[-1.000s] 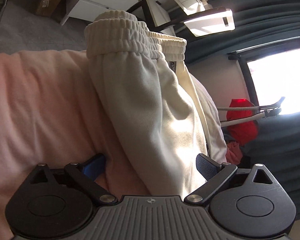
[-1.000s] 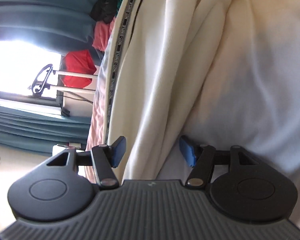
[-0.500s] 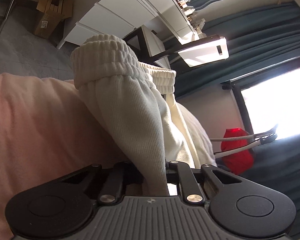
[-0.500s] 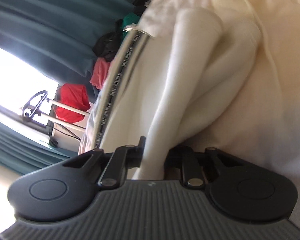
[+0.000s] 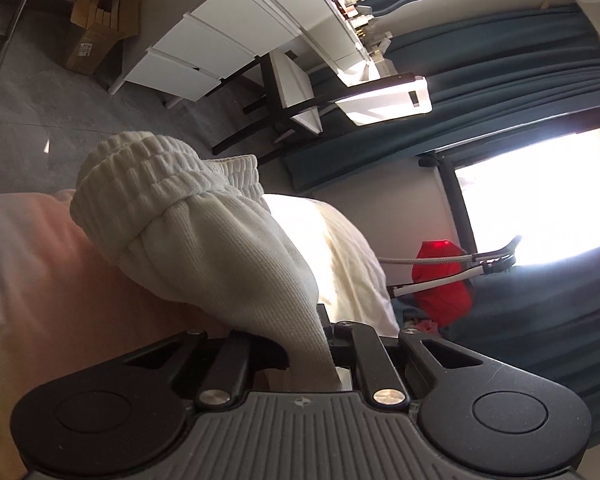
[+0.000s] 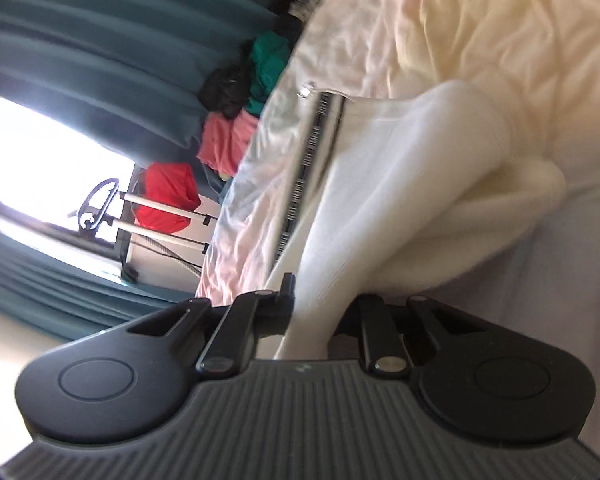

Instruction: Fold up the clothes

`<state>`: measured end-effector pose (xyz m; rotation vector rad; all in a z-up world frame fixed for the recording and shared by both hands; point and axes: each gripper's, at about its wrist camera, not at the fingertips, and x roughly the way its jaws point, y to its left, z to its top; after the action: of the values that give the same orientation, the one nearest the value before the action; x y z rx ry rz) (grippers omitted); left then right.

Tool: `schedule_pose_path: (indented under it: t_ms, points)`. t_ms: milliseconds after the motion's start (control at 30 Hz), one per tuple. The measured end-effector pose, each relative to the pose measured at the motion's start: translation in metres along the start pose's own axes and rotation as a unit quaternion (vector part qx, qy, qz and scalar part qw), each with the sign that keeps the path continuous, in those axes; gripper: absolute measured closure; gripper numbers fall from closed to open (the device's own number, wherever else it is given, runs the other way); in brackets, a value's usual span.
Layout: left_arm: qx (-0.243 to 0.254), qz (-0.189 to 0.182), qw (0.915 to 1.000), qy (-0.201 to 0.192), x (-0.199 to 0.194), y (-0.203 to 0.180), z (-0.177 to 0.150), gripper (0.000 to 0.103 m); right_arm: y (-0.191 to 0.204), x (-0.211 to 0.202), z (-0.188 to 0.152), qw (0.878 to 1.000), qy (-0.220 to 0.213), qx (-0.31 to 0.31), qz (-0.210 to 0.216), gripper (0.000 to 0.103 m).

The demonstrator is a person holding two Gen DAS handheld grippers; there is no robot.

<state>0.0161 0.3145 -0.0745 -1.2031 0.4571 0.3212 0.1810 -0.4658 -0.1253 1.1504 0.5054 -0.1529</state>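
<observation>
Cream-white sweatpants (image 5: 220, 248) with a ribbed elastic waistband lie on a bed with pink-and-cream bedding (image 5: 40, 280). My left gripper (image 5: 312, 356) is shut on the fabric just below the waistband and lifts it off the bed. In the right wrist view the same sweatpants (image 6: 400, 184) show a dark patterned side stripe. My right gripper (image 6: 312, 320) is shut on a bunched fold of the trouser leg, raised above the bedding (image 6: 480, 32). The fingertips of both are hidden in the cloth.
White drawers (image 5: 204, 40), a black-framed chair (image 5: 296, 92) and cardboard boxes (image 5: 96, 28) stand on the grey floor beyond the bed. A red garment (image 5: 444, 276) and a garment steamer are by the bright window. Piled clothes (image 6: 236, 120) lie against teal curtains (image 6: 80, 40).
Both grippers, open around the fabric a second ago, have shut on the sweatpants and lifted them, and the cloth now bunches up off the bed.
</observation>
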Motion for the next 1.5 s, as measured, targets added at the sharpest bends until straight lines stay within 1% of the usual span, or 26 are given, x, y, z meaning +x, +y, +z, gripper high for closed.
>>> schedule_pose_path:
  t_ms: [33, 100, 167, 233, 333, 400, 500, 533, 567, 600, 633, 667, 733, 800, 833, 900, 967, 1033, 1133, 1167, 1267, 1333, 1400, 1500]
  points:
    - [0.006, 0.008, 0.9999, 0.004, -0.004, 0.004, 0.000, 0.092, -0.001, -0.009, -0.005, 1.000, 0.000, -0.001, 0.001, 0.087]
    - [0.012, 0.023, 0.9996, 0.014, -0.004, 0.013, 0.001, 0.092, -0.011, -0.017, -0.013, 1.000, 0.011, 0.023, -0.001, 0.087]
    - [0.016, 0.036, 0.9990, 0.020, -0.002, 0.020, 0.001, 0.092, -0.023, -0.017, -0.020, 0.998, 0.024, 0.050, -0.016, 0.087]
    - [0.025, 0.049, 0.9983, 0.021, 0.001, 0.022, 0.000, 0.091, -0.031, -0.016, -0.021, 0.997, 0.030, 0.060, -0.029, 0.087]
    - [0.046, 0.066, 0.9966, 0.017, 0.004, 0.017, -0.003, 0.090, -0.038, -0.010, -0.020, 0.996, 0.042, 0.074, -0.022, 0.085]
    - [0.052, 0.071, 0.9960, 0.016, 0.007, 0.016, -0.004, 0.088, -0.043, -0.009, -0.022, 0.995, 0.043, 0.086, -0.013, 0.085]
    - [0.053, 0.073, 0.9958, 0.016, 0.010, 0.015, -0.004, 0.086, -0.054, -0.007, -0.023, 0.991, 0.048, 0.126, -0.009, 0.082]
    - [0.052, 0.075, 0.9957, 0.017, 0.011, 0.015, -0.004, 0.084, -0.059, -0.006, -0.023, 0.988, 0.050, 0.143, -0.007, 0.077]
    - [0.051, 0.077, 0.9956, 0.017, 0.012, 0.016, -0.004, 0.083, -0.064, -0.004, -0.022, 0.986, 0.051, 0.156, -0.005, 0.067]
    - [0.051, 0.079, 0.9954, 0.017, 0.013, 0.016, -0.004, 0.082, -0.068, -0.002, -0.021, 0.985, 0.050, 0.165, -0.006, 0.060]
    - [0.052, 0.082, 0.9951, 0.017, 0.013, 0.016, -0.004, 0.080, -0.072, 0.000, -0.020, 0.984, 0.046, 0.171, -0.011, 0.048]
    - [0.053, 0.084, 0.9949, 0.017, 0.013, 0.017, -0.004, 0.080, -0.074, 0.002, -0.020, 0.984, 0.041, 0.174, -0.014, 0.047]
    - [0.056, 0.085, 0.9946, 0.017, 0.013, 0.017, -0.003, 0.080, -0.076, 0.007, -0.020, 0.985, 0.033, 0.170, -0.008, 0.046]
    - [0.056, 0.086, 0.9946, 0.018, 0.013, 0.017, -0.003, 0.080, -0.076, 0.008, -0.018, 0.985, 0.012, 0.170, 0.001, 0.046]
    - [0.055, 0.086, 0.9946, 0.018, 0.013, 0.017, -0.003, 0.079, -0.075, 0.006, -0.016, 0.986, -0.003, 0.168, 0.010, 0.046]
    - [0.053, 0.087, 0.9947, 0.019, 0.013, 0.018, -0.002, 0.079, -0.073, 0.006, -0.011, 0.986, -0.011, 0.165, 0.030, 0.046]
    - [0.049, 0.087, 0.9948, 0.021, 0.014, 0.020, -0.002, 0.078, -0.075, 0.003, -0.004, 0.983, -0.026, 0.175, 0.056, 0.046]
    - [0.046, 0.086, 0.9949, 0.023, 0.015, 0.021, -0.001, 0.078, -0.077, -0.001, 0.001, 0.981, -0.039, 0.178, 0.067, 0.046]
    - [0.048, 0.089, 0.9946, 0.023, 0.016, 0.021, 0.000, 0.077, -0.081, -0.015, 0.008, 0.982, -0.091, 0.161, 0.041, 0.046]
    - [0.050, 0.091, 0.9944, 0.022, 0.016, 0.021, 0.000, 0.077, -0.086, -0.016, 0.011, 0.982, -0.095, 0.161, 0.027, 0.046]
    - [0.055, 0.094, 0.9938, 0.021, 0.017, 0.020, -0.001, 0.077, -0.104, -0.005, 0.020, 0.983, -0.050, 0.177, 0.010, 0.046]
    - [0.058, 0.096, 0.9935, 0.021, 0.018, 0.019, -0.001, 0.077, -0.107, -0.002, 0.025, 0.984, -0.033, 0.173, 0.025, 0.046]
    - [0.062, 0.099, 0.9930, 0.021, 0.019, 0.017, -0.001, 0.076, -0.100, -0.001, 0.030, 0.989, -0.015, 0.144, 0.030, 0.046]
    - [0.070, 0.104, 0.9919, 0.020, 0.020, 0.015, -0.001, 0.076, -0.090, 0.009, 0.028, 0.996, 0.028, 0.083, 0.013, 0.047]
